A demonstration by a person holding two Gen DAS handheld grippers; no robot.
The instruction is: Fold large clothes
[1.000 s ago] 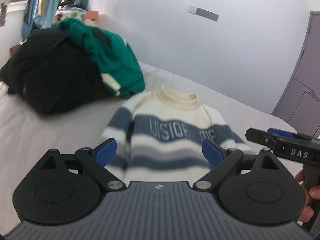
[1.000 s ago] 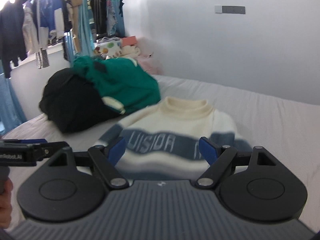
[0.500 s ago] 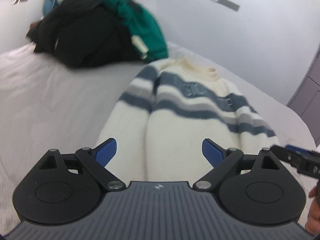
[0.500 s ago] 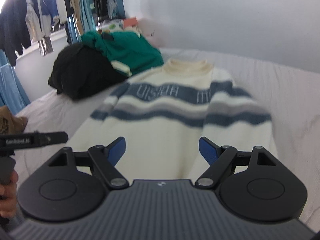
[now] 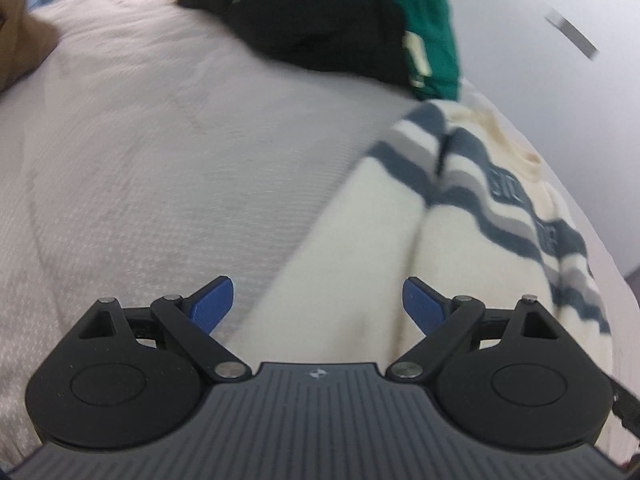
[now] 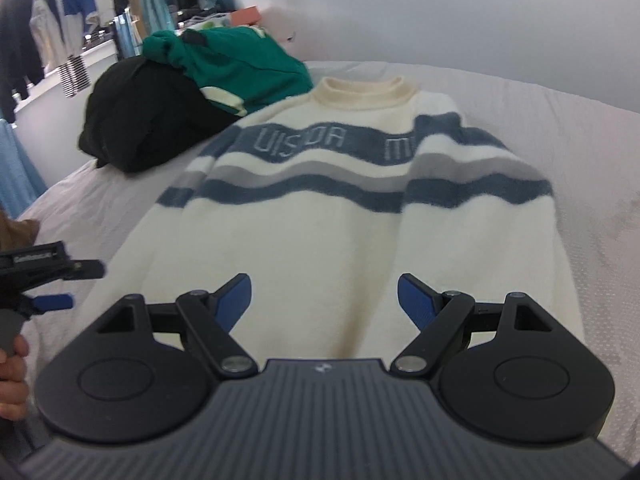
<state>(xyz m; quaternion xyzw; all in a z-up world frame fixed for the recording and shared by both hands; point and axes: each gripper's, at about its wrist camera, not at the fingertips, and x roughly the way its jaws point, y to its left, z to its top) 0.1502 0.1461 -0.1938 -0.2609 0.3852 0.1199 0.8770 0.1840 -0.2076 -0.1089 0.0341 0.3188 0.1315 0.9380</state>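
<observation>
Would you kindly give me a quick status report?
Both tongs, left and right, open, empty. Cream knit sweater with blue-grey stripes flat, unfolded. Black and green clothes pile touches its shoulder.

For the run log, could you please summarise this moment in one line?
left gripper open over sleeve | right gripper open above striped sweater | sweater flat, unfolded

This is a bedroom in a home. A bed (image 6: 580,128) with a pale textured cover fills most of both views. Loose clothes lie heaped at its far side: a black garment (image 6: 144,120) and a green one (image 6: 248,68). Behind them, more clothing (image 6: 60,20) hangs in a row above a white ledge (image 6: 80,56). A plain white wall (image 6: 440,8) runs behind the bed.
</observation>
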